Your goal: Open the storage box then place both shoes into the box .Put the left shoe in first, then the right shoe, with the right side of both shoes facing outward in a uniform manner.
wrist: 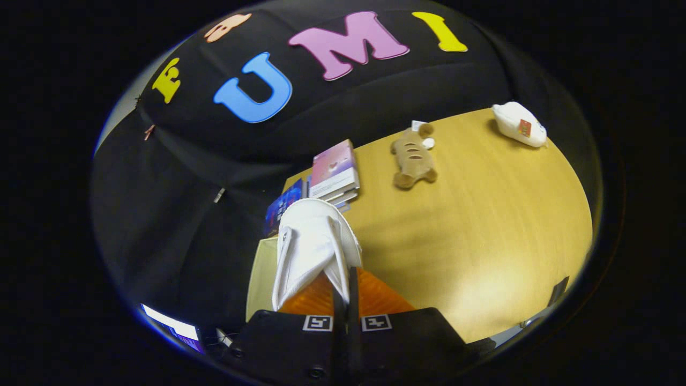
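Gripper view is showing the hand-held gripper (345, 300) with its two fingers drawn close together, pinching the thin edge of a white fabric shoe (313, 244) at its opening. Both fingers appear to be pressing on that edge, with only a narrow slit between them. The white shoe is stretching away from the fingertips, its rounded toe pointing ahead toward the booth's wall, its sole rim curving along the right side.

Just under the shoe, a translucent orange ribbed panel (375, 295) is showing on both sides of the fingers; I cannot tell whether it is the box's lid or its wall. A pale cream flat surface (261, 273) is lying to the left of the shoe, beside the orange panel.

Beyond the shoe's toe, a stack of books with a pink and white cover on top (335, 171) is sitting on the light wooden counter (482, 230), and a blue printed booklet (282, 206) is leaning just beside the stack. Farther along the counter, a brown plush toy (412, 158) is lying flat, well apart from the books. A white soft pouch-like object with a small coloured label (519, 124) is resting near the counter's far edge, well apart from the plush toy.
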